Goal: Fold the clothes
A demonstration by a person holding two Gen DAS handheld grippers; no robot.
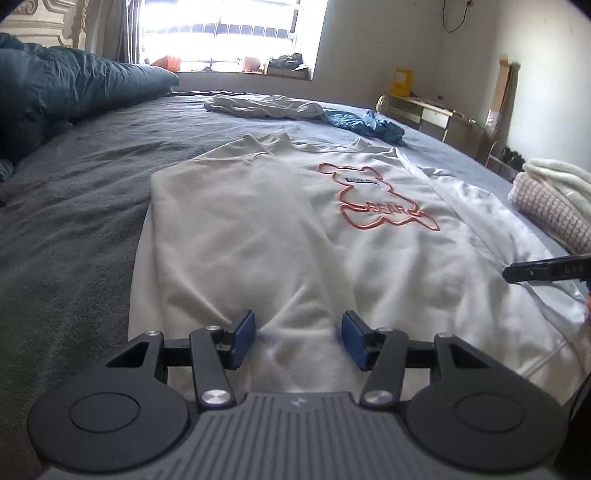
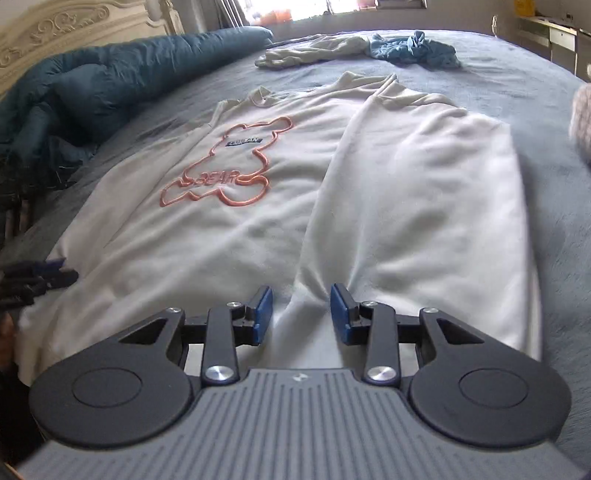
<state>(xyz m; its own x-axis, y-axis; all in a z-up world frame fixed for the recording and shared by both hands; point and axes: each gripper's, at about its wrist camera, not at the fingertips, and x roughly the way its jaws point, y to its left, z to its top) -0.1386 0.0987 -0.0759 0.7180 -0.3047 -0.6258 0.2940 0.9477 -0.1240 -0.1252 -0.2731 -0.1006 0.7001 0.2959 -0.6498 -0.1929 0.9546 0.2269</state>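
A white sweatshirt (image 1: 369, 266) with an orange bear outline (image 1: 373, 199) lies flat on the grey bed (image 1: 74, 221). In the left wrist view its left side is folded in toward the bear. My left gripper (image 1: 299, 339) hovers at the near hem of that folded panel, open, with cloth lying under the gap between its blue pads. In the right wrist view the sweatshirt (image 2: 221, 240) has its right side (image 2: 424, 192) folded in. My right gripper (image 2: 301, 314) is low over the hem at that fold's edge, open, and a ridge of cloth runs between the pads. Each gripper shows at the edge of the other view: right gripper (image 1: 517, 271), left gripper (image 2: 62, 275).
A teal duvet (image 1: 55, 85) is piled along the left by the carved headboard (image 2: 55, 33). A crumpled white garment (image 1: 262, 105) and a blue one (image 1: 365, 123) lie at the far side of the bed. Folded knitwear (image 1: 550, 203) is stacked at the right edge. A desk (image 1: 424, 110) stands beyond.
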